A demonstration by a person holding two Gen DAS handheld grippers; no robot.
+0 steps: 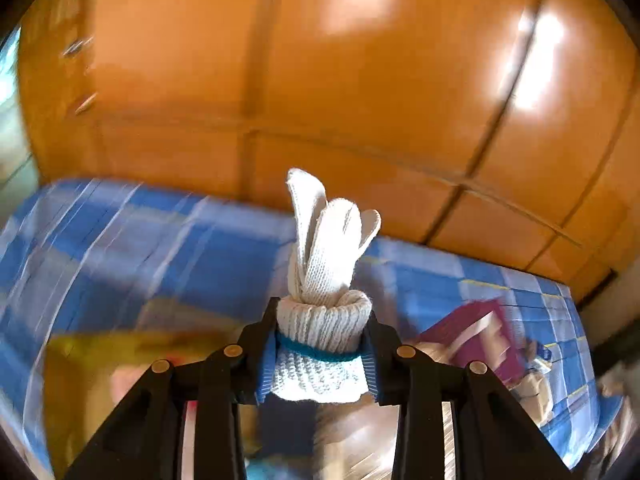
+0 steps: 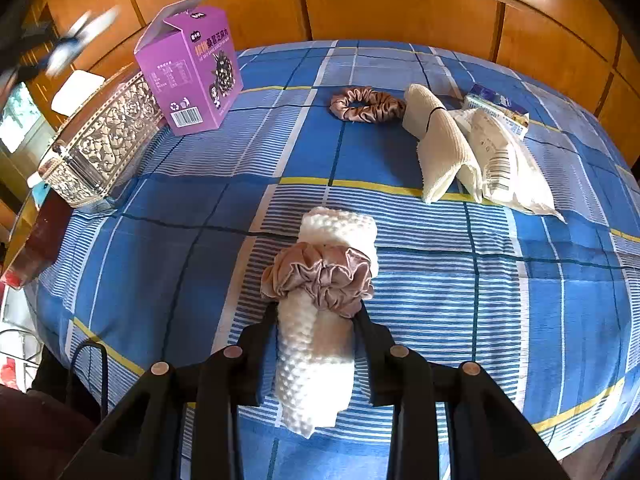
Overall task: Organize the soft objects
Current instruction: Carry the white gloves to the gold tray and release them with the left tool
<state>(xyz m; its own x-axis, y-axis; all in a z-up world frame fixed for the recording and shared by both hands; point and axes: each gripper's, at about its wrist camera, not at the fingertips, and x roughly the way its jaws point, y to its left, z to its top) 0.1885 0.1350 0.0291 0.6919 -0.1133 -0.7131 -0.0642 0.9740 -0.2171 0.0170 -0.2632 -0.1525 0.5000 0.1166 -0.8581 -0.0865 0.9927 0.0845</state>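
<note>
Holding a rolled glove (image 1: 324, 320), the left gripper (image 1: 323, 350) is up off the bed (image 2: 560, 300); its jaws are narrow and press both sides of the roll, which points to 12 o'clock; the right gripper (image 2: 316, 356) sits low over a white towel roll (image 2: 320, 340) with a scrunchie (image 2: 320, 276) round it; the roll's long side runs from 6 to 12 o'clock, between the narrow jaws; the box (image 2: 188, 68) stands at 11 o'clock.
</note>
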